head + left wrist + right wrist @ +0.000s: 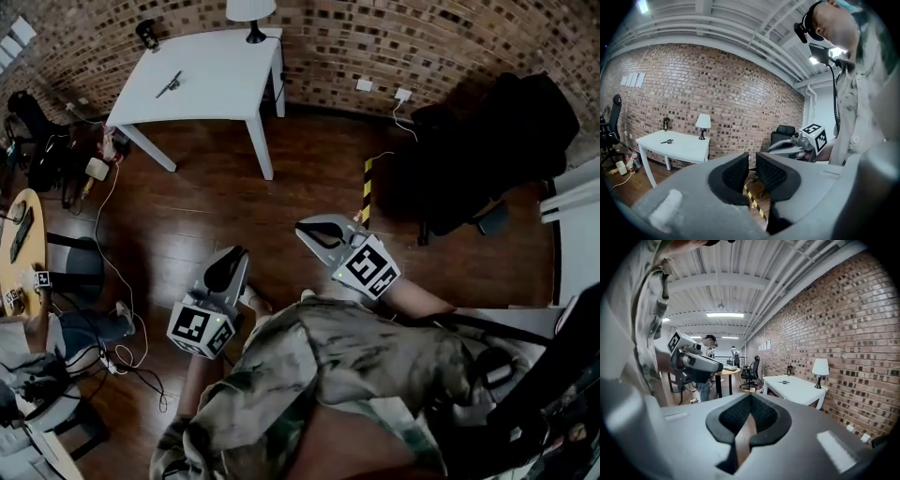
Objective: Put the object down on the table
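A small dark object (169, 82) lies on the white table (220, 98) by the brick wall, far from both grippers. It shows again in the left gripper view (667, 141) and in the right gripper view (783, 382). My left gripper (239, 251) is held at waist height over the wood floor; its pads (736, 174) stand a narrow gap apart with nothing between them. My right gripper (302, 227) is beside it, with its tips touching and empty (750, 399). Each gripper sees the other: the right gripper (787, 146), the left gripper (701, 364).
A white lamp (251, 14) and a small dark item (147, 35) stand at the table's back. A black armchair (497, 141) is at the right, with yellow-black tape (367, 192) on the floor. A round wooden table (23, 244), an office chair (33, 131) and cables are at the left.
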The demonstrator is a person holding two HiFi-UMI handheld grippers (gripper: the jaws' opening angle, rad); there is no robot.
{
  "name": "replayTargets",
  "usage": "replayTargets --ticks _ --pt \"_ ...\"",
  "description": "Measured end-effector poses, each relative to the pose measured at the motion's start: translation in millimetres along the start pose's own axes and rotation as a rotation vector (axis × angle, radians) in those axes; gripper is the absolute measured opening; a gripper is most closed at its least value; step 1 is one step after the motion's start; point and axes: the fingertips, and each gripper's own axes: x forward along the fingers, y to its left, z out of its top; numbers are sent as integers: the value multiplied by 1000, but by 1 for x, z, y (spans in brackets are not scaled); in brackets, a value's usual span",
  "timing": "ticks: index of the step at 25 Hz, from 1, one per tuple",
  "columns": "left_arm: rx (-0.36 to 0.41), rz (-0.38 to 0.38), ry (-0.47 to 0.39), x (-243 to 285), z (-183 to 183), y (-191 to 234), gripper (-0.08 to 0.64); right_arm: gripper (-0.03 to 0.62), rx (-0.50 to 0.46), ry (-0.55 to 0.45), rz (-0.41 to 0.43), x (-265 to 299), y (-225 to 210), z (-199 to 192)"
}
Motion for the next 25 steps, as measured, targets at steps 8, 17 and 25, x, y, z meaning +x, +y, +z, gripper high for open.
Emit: replayTargets --ticks 8,17,25 --pt "31 -8 0 1 9 -2 51 8 -31 -36 31 2 8 18" --pt "36 -11 7 6 10 5 51 8 -41 -35 6 1 0 21" --pt "27 -19 31 14 8 0 51 8 -24 -19 5 -5 -2 15"
